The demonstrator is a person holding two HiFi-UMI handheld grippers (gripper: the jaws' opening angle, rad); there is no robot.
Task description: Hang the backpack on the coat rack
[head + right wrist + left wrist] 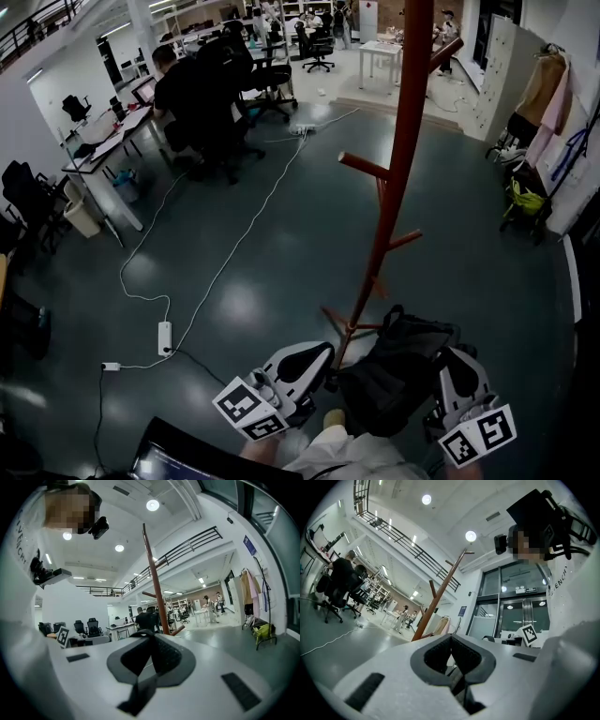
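The red-brown coat rack stands on the grey floor just ahead, with bare pegs up its pole. A black backpack hangs low at its foot, between my two grippers. My left gripper is at the bag's left side, shut on a black strap. My right gripper is at the bag's right side, shut on another black strap. Both point upward. The rack's pole rises beyond the left gripper, and the same pole shows beyond the right gripper.
A white power strip and its cables lie on the floor to the left. Desks with people seated on office chairs fill the back left. Hung clothes and a cart stand against the right wall. A dark laptop is at the bottom left.
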